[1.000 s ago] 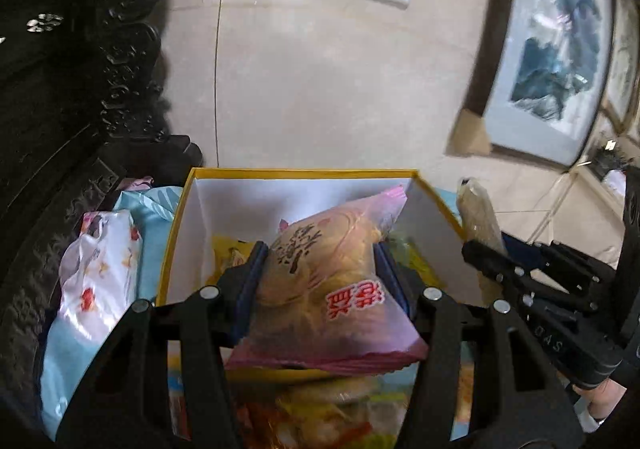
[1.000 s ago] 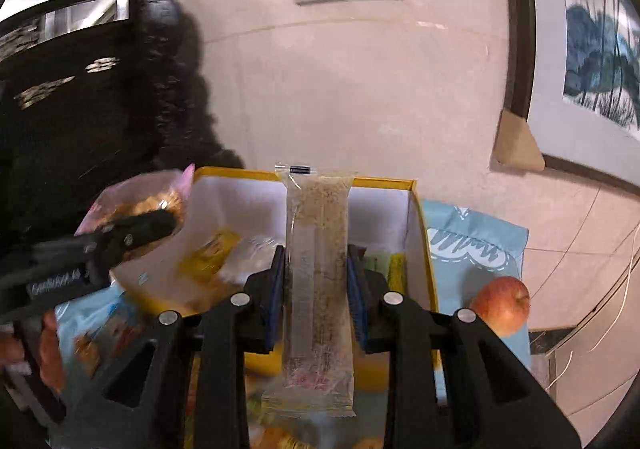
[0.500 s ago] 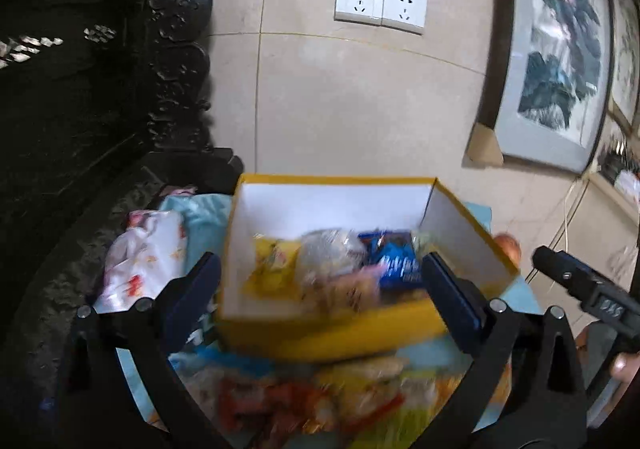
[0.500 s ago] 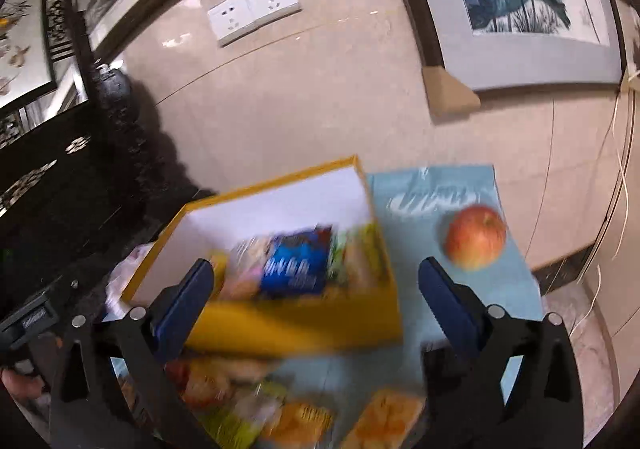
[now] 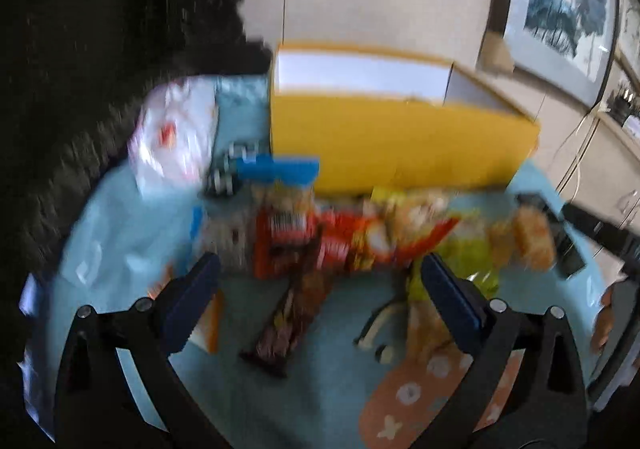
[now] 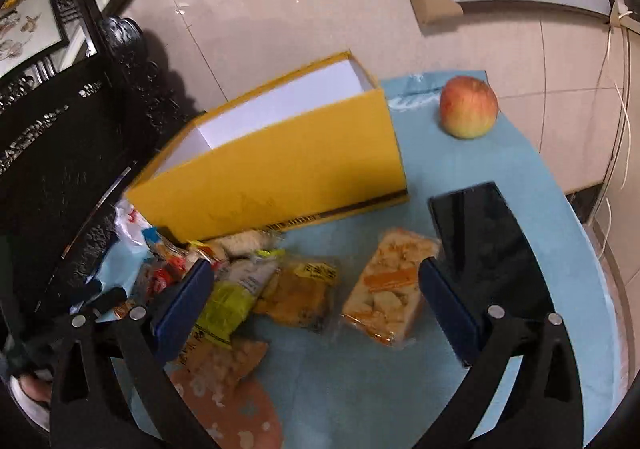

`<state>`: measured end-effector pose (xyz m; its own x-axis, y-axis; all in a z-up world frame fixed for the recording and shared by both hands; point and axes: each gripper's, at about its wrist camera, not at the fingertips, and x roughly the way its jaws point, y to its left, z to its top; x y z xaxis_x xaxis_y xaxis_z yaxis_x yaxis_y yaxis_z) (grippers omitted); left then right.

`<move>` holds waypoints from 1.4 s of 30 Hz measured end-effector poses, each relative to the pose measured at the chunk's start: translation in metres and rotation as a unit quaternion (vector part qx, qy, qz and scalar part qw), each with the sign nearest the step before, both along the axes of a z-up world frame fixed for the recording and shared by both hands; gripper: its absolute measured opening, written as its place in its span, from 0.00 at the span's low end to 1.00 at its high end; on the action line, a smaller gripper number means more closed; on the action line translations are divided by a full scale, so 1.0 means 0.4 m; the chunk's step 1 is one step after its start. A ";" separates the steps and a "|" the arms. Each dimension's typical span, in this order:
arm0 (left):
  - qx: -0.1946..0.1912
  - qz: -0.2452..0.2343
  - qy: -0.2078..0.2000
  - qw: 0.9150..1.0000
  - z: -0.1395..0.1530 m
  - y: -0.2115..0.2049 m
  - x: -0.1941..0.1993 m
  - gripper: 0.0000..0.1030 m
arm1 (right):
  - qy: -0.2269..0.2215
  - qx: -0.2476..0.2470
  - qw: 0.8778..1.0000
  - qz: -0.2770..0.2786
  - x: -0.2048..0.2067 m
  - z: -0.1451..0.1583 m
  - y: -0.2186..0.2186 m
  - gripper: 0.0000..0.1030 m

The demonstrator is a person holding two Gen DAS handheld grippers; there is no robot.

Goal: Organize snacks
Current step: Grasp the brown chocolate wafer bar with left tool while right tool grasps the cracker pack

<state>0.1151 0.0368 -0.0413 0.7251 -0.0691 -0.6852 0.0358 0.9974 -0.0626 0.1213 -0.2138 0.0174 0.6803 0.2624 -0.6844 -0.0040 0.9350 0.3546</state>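
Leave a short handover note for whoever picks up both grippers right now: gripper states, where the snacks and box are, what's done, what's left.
Left gripper: open, empty, above the snack pile.
Right gripper: open, empty, over the orange-labelled cracker packet.
Yellow box stands open on the blue cloth; its contents can't be seen from here.
Not yet boxed: the loose packets in front of the box, including the green-yellow packet.
Apple and black phone sit to the right; leave them.
Next, probably: grab the cracker packet.
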 end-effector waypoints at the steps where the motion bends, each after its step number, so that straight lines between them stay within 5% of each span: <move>1: 0.006 0.006 0.010 1.000 -0.029 -0.001 0.006 0.98 | -0.001 0.005 1.000 -0.002 -0.002 0.001 -0.004 0.99; 8: -0.035 0.037 0.057 0.997 -0.132 0.032 0.048 0.97 | -0.002 0.009 1.000 -0.009 -0.003 -0.003 -0.013 0.99; 9: -0.043 0.039 0.063 0.996 -0.136 0.038 0.053 0.88 | 0.001 0.006 1.000 -0.007 0.000 -0.008 -0.009 0.99; 12: -0.059 0.041 0.051 0.996 -0.130 0.053 0.049 0.25 | 0.007 -0.018 1.000 0.000 0.004 -0.017 0.003 0.99; 18: -0.120 0.043 0.045 0.991 -0.136 0.085 0.044 0.24 | 0.000 -0.101 0.993 -0.055 -0.002 0.001 -0.021 0.99; 22: -0.115 0.037 0.042 0.992 -0.130 0.071 0.044 0.24 | 0.035 -0.163 0.984 -0.060 0.016 -0.028 -0.024 0.99; 28: -0.101 0.010 0.037 0.994 -0.121 0.040 0.045 0.24 | 0.084 -0.192 0.977 -0.037 0.055 -0.102 0.017 0.83; 33: -0.116 0.000 0.046 0.992 -0.128 0.038 0.050 0.24 | 0.097 -0.258 0.961 -0.029 0.083 -0.139 0.059 0.57; 34: -0.118 -0.002 0.047 0.992 -0.130 0.038 0.051 0.24 | 0.107 -0.246 0.963 -0.015 0.089 -0.146 0.064 0.45; 42: -0.119 -0.006 0.041 0.992 -0.127 0.039 0.048 0.24 | 0.103 -0.149 0.983 -0.023 0.012 -0.104 0.011 0.44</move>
